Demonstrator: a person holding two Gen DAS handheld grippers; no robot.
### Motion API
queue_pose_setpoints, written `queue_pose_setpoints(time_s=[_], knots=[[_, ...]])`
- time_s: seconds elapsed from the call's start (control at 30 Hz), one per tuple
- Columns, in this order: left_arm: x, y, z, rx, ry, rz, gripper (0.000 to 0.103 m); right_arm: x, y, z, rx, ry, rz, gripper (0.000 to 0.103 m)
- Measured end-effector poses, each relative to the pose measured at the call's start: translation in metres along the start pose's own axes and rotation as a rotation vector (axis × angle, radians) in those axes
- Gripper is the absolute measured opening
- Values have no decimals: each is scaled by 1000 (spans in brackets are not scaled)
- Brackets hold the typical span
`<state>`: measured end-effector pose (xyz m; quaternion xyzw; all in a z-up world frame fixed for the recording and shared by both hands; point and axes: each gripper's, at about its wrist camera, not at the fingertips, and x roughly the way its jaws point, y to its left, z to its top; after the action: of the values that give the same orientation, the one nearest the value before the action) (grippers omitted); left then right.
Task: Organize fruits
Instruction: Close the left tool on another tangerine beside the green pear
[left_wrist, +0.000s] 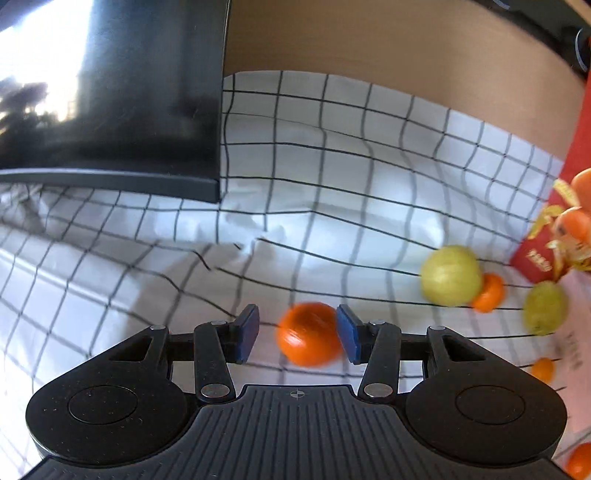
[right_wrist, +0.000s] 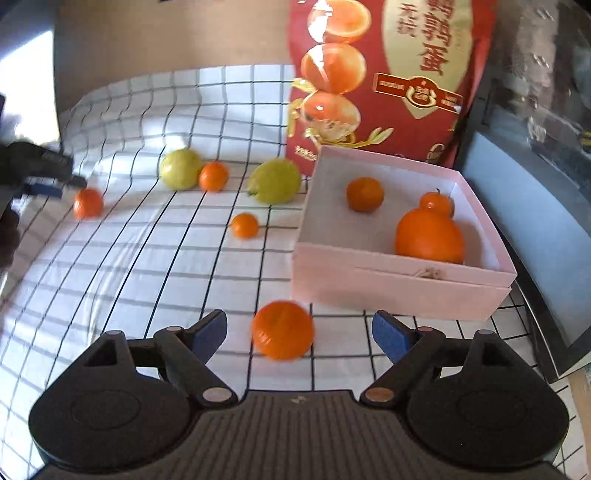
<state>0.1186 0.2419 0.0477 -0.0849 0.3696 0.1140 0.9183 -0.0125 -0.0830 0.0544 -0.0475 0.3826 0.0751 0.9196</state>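
Note:
My left gripper (left_wrist: 297, 326) is open over the checked cloth. An orange (left_wrist: 308, 334) lies between its blue pads, close against the right pad and with a gap to the left one. In the right wrist view that gripper (right_wrist: 55, 184) sits at the far left beside the same orange (right_wrist: 88, 202). My right gripper (right_wrist: 300, 323) is open wide, and another orange (right_wrist: 282, 329) lies on the cloth between its pads, untouched. A pink box (right_wrist: 406, 291) at the right holds three oranges (right_wrist: 429, 236).
Two yellow-green fruits (right_wrist: 181, 169) (right_wrist: 274, 181) and two small oranges (right_wrist: 213, 176) (right_wrist: 244, 225) lie loose on the cloth. A red printed bag (right_wrist: 388, 74) stands behind the box. A dark monitor (left_wrist: 110, 92) stands at the back left.

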Motion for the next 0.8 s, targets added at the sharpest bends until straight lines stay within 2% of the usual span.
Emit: queue_pose_setpoints(time_s=[0.3, 0.4, 0.53, 0.6, 0.7, 0.8], knots=[[29, 6, 9, 67, -24, -30, 54, 0, 3, -17, 13, 91, -51, 86], [33, 6, 12, 61, -18, -46, 49, 0, 1, -21, 19, 109, -58, 86], [30, 0, 7, 86, -6, -132, 47, -1, -3, -23, 35, 119, -60, 86], [32, -4, 4, 114, 9, -122, 47, 1, -5, -23, 46, 126, -58, 86], [36, -2, 3, 93, 23, -125, 48, 2, -6, -23, 53, 133, -53, 86], [31, -1, 3, 86, 18, -133, 41, 3, -5, -24, 53, 136, -44, 86]])
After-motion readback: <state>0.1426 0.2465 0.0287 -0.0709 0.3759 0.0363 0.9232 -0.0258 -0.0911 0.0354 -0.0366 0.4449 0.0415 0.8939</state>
